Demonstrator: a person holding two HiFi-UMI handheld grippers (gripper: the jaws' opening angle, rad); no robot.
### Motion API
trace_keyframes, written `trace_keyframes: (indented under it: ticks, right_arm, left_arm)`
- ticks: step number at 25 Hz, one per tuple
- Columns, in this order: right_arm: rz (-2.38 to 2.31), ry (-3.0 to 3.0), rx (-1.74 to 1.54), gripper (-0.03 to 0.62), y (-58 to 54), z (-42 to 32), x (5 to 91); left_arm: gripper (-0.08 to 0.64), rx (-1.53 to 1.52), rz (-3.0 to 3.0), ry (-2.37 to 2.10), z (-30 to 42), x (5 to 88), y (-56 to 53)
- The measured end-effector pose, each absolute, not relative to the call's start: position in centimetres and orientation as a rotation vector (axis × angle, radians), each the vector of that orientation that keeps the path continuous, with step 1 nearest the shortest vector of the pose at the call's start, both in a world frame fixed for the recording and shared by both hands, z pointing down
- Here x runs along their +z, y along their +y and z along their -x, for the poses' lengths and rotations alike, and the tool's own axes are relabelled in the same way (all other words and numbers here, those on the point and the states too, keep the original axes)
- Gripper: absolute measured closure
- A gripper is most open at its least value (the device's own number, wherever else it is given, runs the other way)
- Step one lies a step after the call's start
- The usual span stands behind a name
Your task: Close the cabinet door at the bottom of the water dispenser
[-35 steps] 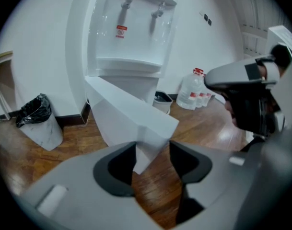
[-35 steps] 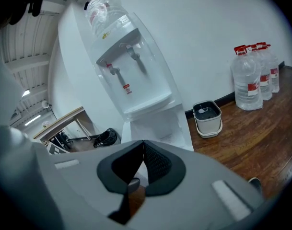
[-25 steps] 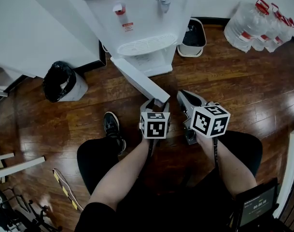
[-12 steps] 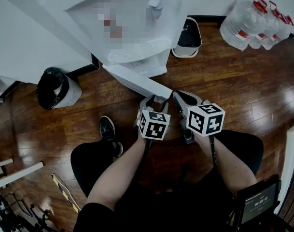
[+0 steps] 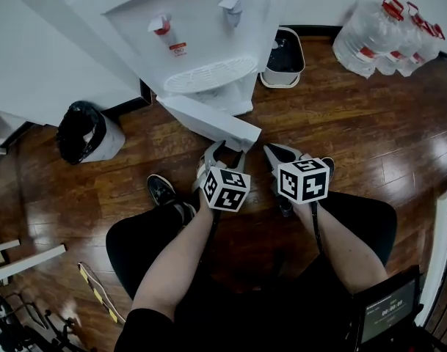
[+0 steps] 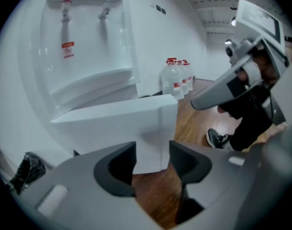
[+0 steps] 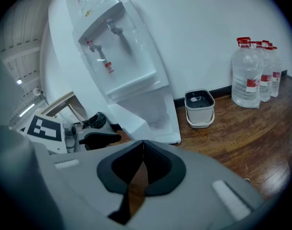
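Left tongs clamp around the cabinet door.

- Red-capped water bottles stand clustered in the upper right corner, against the wall.
- A small pale pail with a dark lid sits on the wooden floor, top centre-right.
- A bin lined with a black bag stands at the left.
- Yellow-and-black striped tape lies at lower left.
- A small screen glows at lower right.
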State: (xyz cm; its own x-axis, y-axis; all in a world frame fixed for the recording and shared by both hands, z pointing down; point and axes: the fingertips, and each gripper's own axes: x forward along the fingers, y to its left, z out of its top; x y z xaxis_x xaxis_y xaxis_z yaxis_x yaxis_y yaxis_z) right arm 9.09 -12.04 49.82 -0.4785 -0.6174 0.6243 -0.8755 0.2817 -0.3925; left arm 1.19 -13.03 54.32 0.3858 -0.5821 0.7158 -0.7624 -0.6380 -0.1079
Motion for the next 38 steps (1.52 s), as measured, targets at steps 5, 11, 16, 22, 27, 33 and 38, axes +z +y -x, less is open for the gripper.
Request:
trace_keyframes:
  ticks: [5, 11, 16, 22, 27, 33, 38]
  right_arm:
    - [-1.341, -2.138, 0.924, 0.588, -11.9, -8.9, 51.7]
    - [-1.283, -2.074, 0.813, 0.480, -12.4, -8.4, 53.6]
    - [-1.261, -2.032, 0.732, 0.395, -14.5, -8.6, 55.1]
    - [-1.289, -2.044, 0.652, 0.388, -18.8, -8.8, 54.9]
    - [-1.307, -2.044, 0.634, 0.394, -20.9, -8.8, 54.9]
    - [-1.277, -1.999, 0.482, 0.311, -22.8, -8.6, 54.8]
    - [-1.310, -1.989, 0.562, 0.339, -24.2, -9.2, 55.6]
  left_arm:
    - [0.325, 1.134, -2.350, -1.225, 1.0, 56.0, -13.9]
    - [0.324, 1.029, -2.395, -1.264, -0.3, 54.6, -16.7]
    - [0.324, 1.045, -2.421, -1.208, -1.3, 54.7, -17.4]
    - [0.324, 1.067, -2.379, -1.158, -1.3, 56.0, -18.1]
    - [0.324, 1.041, -2.306, -1.236, 0.5, 56.4, -20.2]
    - [0.324, 0.938, -2.243, -1.309, 1.6, 55.5, -22.8]
    - [0.324, 0.941, -2.231, -1.325, 1.7, 55.9, -23.4]
